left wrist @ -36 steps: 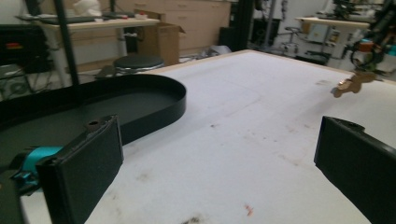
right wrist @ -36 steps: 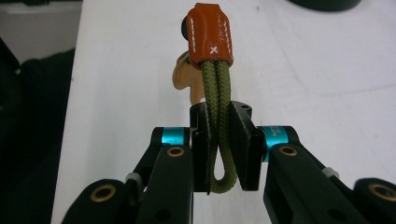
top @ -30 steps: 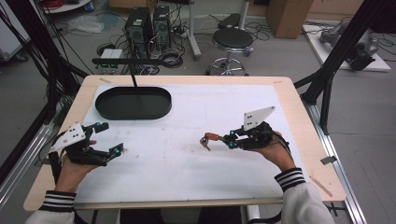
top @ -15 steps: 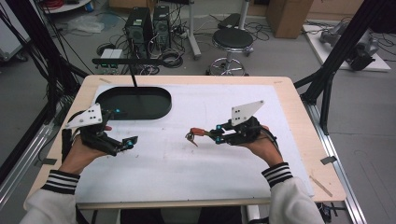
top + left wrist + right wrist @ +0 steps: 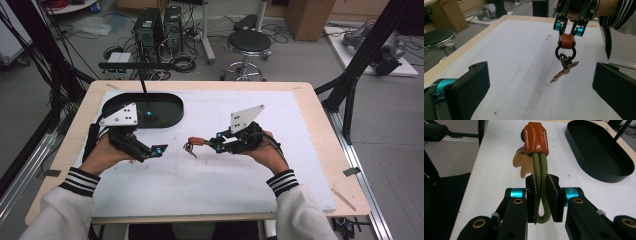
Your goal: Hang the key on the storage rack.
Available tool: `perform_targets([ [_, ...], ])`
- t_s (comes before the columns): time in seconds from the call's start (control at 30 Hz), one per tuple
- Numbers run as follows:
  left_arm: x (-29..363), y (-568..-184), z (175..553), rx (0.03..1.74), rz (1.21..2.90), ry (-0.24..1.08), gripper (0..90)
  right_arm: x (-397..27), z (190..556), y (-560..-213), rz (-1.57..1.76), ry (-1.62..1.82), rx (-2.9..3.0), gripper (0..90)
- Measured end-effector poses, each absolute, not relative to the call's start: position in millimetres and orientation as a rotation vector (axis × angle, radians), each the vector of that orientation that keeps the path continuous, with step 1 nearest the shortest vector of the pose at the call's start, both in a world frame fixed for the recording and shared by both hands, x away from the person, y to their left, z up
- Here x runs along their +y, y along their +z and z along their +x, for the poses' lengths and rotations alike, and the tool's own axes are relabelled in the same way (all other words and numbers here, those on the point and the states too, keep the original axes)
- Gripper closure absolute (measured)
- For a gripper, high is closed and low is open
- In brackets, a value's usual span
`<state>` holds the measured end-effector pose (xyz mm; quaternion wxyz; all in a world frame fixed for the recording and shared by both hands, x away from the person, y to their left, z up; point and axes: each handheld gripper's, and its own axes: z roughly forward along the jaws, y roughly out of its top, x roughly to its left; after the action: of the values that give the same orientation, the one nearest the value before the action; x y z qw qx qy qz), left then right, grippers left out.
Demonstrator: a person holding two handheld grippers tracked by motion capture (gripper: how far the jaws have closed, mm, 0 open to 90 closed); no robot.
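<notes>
Above mat: right gripper fingers clamping key strap, left gripper fingers apart.

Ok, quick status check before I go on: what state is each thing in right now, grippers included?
Right gripper: shut on the keychain's green cord loop.
Left gripper: open, jaws wide apart, holding nothing.
Keychain: held above the white mat, black ring and key hanging down free.
Black oval tray: on the table, nothing seen inside.
White mat: flat on the table, lightly smudged.
</notes>
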<state>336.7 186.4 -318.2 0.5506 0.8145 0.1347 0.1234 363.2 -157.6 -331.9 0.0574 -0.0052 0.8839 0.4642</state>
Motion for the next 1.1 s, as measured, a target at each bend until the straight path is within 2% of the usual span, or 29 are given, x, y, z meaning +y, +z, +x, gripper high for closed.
perform_targets([
  [0.7,125,-318,344,0.183,2.049,0.158,2.1,-150,361,-335,-0.039,1.387,2.695,79.1],
  [0.8,117,-321,344,0.162,2.069,0.132,8.6,-150,361,-335,-0.042,1.389,2.701,79.1],
  [0.93,111,-323,346,0.158,2.096,0.118,10.1,-149,361,-335,-0.043,1.382,2.703,79.1],
  [1.1,108,-325,348,0.174,2.135,0.097,19.6,-149,360,-335,-0.049,1.377,2.704,79.1],
])
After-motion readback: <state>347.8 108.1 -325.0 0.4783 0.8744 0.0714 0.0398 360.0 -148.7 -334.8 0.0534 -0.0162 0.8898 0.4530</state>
